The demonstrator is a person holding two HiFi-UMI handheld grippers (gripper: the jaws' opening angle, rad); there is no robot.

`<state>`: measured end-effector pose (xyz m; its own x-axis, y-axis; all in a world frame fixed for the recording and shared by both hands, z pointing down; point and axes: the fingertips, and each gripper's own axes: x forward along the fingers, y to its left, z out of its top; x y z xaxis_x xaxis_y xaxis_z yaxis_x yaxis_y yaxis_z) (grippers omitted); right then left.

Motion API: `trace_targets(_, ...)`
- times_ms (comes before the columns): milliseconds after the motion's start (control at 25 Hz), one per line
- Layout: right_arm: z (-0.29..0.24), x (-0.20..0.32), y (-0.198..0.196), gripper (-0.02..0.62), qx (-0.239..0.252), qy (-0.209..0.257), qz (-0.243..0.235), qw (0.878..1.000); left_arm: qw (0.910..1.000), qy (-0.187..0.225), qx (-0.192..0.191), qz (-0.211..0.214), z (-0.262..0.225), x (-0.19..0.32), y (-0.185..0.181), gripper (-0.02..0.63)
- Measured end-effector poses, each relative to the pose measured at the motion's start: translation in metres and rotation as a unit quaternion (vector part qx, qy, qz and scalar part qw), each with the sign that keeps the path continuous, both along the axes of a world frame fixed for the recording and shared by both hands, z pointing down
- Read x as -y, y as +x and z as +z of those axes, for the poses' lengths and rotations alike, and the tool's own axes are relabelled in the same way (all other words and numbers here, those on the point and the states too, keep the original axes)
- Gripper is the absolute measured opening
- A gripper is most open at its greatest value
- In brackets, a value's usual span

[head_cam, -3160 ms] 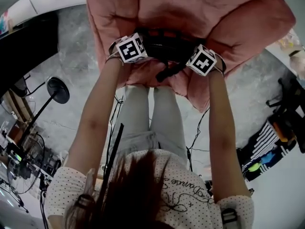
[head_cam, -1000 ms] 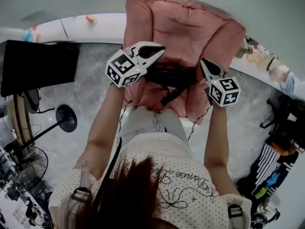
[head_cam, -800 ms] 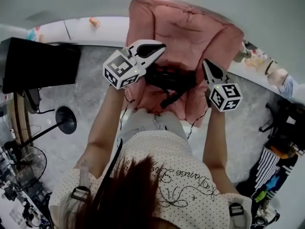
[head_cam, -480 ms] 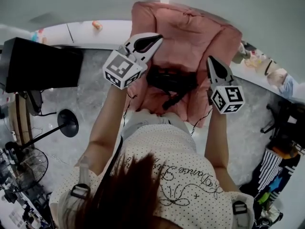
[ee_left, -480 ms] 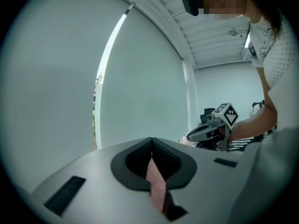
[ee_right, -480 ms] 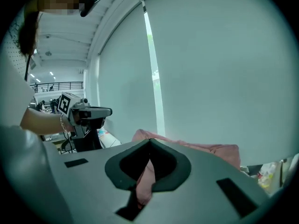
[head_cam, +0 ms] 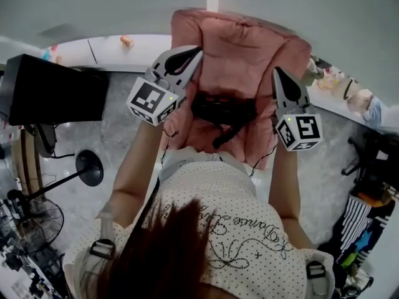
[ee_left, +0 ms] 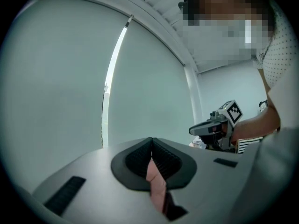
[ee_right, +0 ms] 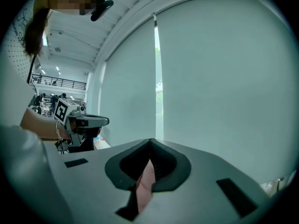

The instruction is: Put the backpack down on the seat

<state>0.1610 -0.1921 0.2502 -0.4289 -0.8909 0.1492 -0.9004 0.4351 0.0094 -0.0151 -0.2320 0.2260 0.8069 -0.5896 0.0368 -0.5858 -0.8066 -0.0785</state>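
Backpack (head_cam: 223, 109) lies mid-seat on armchair (head_cam: 249, 42), strap reaching front edge; left gripper (head_cam: 193, 52) and right gripper (head_cam: 278, 75) flank it, clear, jaws pressed together, empty

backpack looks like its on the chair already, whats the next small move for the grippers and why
Probably just draw both grippers back toward the body and stop. The black backpack lies on the seat of the pink padded armchair, touched by neither. The left gripper and right gripper hang above it, jaws together with nothing between them, so no placing seems left.
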Motion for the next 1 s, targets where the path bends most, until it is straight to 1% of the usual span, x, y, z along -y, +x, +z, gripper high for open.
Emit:
trace_targets(160,-0.012,0.0,-0.005,0.011,-0.002,0.016,-0.009,1.0,1.0,0.007,0.002,-0.001,0.0,-0.002,0.0,0.005)
trace_targets(400,-0.027,-0.003,-0.011,0.012,-0.008,0.032,-0.006,0.999,0.9998,0.014,-0.003,-0.011,-0.003,-0.007,-0.007,0.004)
trace_targets(520,-0.031,-0.005,-0.012,0.012,-0.01,0.038,-0.005,0.999,0.9997,0.01,-0.014,-0.018,-0.005,-0.007,-0.011,0.004)
trace_targets(800,-0.038,-0.009,-0.009,0.011,-0.005,0.05,-0.001,0.999,0.9995,0.005,-0.023,-0.022,-0.005,-0.006,-0.011,0.005)
trace_targets(1000,-0.042,-0.012,-0.012,0.011,0.001,0.055,-0.005,0.998,0.9996,0.006,-0.017,-0.023,-0.006,-0.009,-0.013,0.005)
